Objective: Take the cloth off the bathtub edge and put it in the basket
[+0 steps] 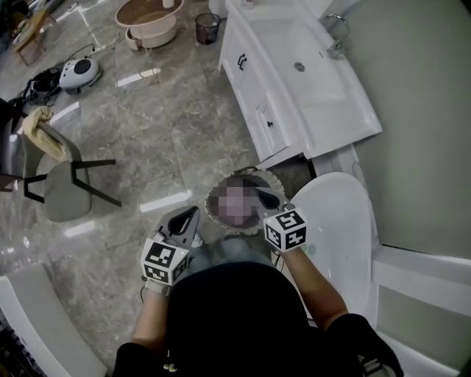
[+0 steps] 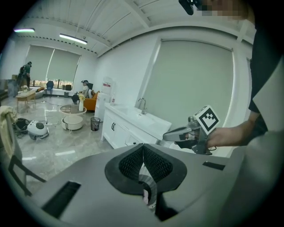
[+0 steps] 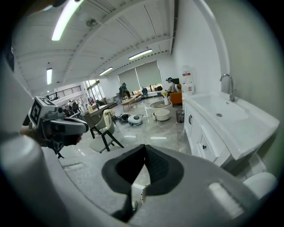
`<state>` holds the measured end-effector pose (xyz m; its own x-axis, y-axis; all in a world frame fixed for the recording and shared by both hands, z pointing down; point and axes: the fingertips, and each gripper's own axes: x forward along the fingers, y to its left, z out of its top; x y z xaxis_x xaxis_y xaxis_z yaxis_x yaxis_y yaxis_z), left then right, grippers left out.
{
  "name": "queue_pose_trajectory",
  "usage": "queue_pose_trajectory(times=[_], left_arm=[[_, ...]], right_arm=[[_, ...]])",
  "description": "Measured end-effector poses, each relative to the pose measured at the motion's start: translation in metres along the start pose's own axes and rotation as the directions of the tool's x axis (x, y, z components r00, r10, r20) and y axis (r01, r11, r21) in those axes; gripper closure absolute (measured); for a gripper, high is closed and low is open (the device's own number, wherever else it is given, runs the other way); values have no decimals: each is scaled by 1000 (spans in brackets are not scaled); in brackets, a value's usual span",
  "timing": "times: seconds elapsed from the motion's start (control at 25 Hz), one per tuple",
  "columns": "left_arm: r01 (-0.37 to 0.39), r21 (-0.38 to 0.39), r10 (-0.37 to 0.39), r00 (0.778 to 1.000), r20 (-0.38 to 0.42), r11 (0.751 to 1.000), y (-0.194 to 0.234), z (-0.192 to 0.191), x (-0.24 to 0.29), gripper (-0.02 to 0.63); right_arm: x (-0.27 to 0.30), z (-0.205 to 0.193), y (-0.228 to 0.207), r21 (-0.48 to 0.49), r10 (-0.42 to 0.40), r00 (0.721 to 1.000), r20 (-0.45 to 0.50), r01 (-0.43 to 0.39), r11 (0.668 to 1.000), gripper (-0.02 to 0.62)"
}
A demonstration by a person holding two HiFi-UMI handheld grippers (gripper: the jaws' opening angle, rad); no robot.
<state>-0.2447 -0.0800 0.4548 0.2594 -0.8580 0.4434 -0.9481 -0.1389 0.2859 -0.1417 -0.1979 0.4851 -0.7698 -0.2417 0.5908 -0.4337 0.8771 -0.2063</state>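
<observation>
Both grippers are held up in front of the person's chest, above a round basket (image 1: 215, 213) with a scalloped rim on the floor. My left gripper (image 1: 194, 212) is shut with nothing between its pads (image 2: 133, 162). My right gripper (image 1: 260, 194) is also shut and empty, its pads (image 3: 155, 166) meeting at the tip. Each gripper shows in the other's view: the right gripper (image 2: 167, 135) to the right, the left gripper (image 3: 83, 127) to the left. No cloth shows in either gripper. I cannot make out the basket's inside. A white bathtub edge (image 1: 33, 313) lies at the lower left.
A white toilet (image 1: 338, 228) stands just right of the basket. Beyond it runs a white vanity (image 1: 309, 81) with a sink and tap. A grey chair (image 1: 62, 184) with a beige cloth (image 1: 35, 121) on its back stands at left. Basins (image 1: 151, 22), a bin (image 1: 207, 28) and a robot vacuum (image 1: 79, 72) lie farther off.
</observation>
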Motion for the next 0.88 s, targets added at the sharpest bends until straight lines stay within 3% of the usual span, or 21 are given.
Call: queue_pose_trajectory(times=[0.4, 0.88], left_arm=[[43, 59, -49, 992, 119, 997, -26, 75, -13, 592], [38, 138, -72, 965, 250, 990, -66, 145, -36, 592]], right_arm=[[-78, 81, 15, -39, 27, 980, 198, -20, 999, 598], [-145, 132, 14, -65, 36, 938, 346, -15, 998, 598]])
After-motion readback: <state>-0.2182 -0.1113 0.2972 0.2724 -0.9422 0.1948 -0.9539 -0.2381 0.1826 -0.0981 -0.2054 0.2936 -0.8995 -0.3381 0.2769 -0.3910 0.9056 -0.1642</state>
